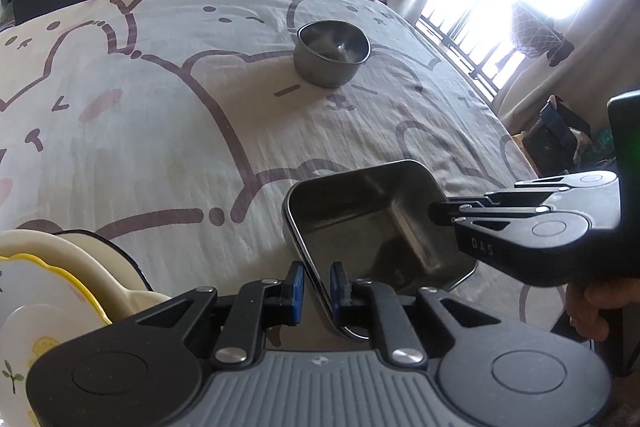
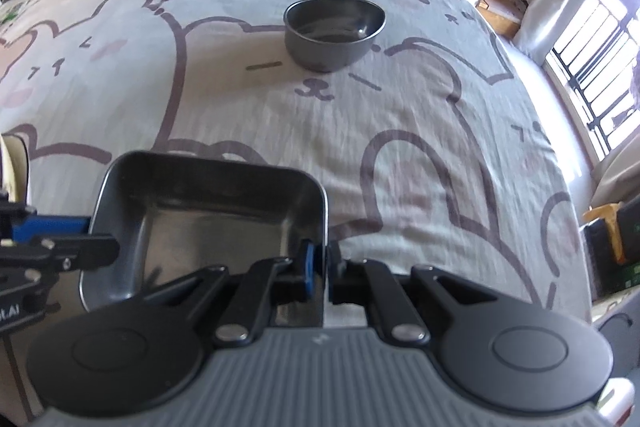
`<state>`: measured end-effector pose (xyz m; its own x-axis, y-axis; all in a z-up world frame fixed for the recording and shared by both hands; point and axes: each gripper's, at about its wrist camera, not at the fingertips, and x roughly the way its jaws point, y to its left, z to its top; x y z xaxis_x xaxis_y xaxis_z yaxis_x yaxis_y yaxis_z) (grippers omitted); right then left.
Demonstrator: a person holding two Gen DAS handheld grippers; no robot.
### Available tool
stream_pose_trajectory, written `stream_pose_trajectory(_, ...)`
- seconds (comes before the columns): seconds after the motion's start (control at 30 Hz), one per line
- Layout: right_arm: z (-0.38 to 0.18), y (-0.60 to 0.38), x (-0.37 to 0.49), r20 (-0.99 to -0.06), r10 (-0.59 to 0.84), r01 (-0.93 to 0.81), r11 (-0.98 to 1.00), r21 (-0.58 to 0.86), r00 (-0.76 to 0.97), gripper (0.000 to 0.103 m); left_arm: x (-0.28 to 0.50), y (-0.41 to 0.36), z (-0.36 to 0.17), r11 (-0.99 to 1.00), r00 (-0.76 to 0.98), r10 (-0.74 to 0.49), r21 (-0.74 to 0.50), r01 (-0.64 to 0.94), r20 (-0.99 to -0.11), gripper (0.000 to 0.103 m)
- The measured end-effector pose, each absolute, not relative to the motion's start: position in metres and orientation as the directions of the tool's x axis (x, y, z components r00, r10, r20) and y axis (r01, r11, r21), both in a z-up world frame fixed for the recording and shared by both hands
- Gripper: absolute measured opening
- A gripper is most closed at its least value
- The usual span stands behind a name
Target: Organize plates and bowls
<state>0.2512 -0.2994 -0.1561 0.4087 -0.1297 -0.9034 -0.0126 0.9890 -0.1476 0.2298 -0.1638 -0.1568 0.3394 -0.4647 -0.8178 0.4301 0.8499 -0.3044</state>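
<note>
The tabletop (image 1: 168, 115), covered in a bear-print cloth, filled most of both views. On the lower left edge of the left wrist view sat a stack of cream and yellow dishes (image 1: 60, 279). A square metal tray (image 1: 372, 223) hung low in the frame, tilted above the cloth and gripped from two sides. A round metal bowl (image 1: 332, 53) stood alone, well apart, toward the upper middle.

The left gripper (image 1: 318, 287) was pinching the tray's near rim, and the right gripper (image 2: 320, 267) was pressed tight on the thin wall of the opposite side.

Both holds looked shallow, on smooth metal. If the two hands drifted apart or twisted unevenly, the rim might have slipped from one pinch and the tray swung down. Lowered at a tilt, a corner could have snagged and bunched the cloth.
</note>
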Motion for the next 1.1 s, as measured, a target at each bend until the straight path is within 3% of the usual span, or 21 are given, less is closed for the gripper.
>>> stream_pose_trajectory(0.6, -0.154, -0.320, 0.249, -0.915, -0.010, 0.047, 0.999, 0.010, 0.402, 0.007, 0.229, -0.167, -0.158, 0.850, 0.337, -0.458, -0.294, 0.438, -0.823, 0.016)
stream_pose_trajectory(0.87, -0.149, -0.322, 0.241, -0.911, 0.034, 0.028, 0.998, 0.050, 0.410, 0.016, 0.228, -0.167, -0.157, 0.849, 0.333, -0.460, -0.299, 0.435, -0.823, 0.018)
stream_pose_trajectory(1.1, -0.142, -0.325, 0.229, -0.898, 0.071, 0.006, 0.997, 0.082, 0.434, 0.021, 0.224, -0.169, -0.155, 0.839, 0.320, -0.472, -0.306, 0.451, -0.822, 0.030)
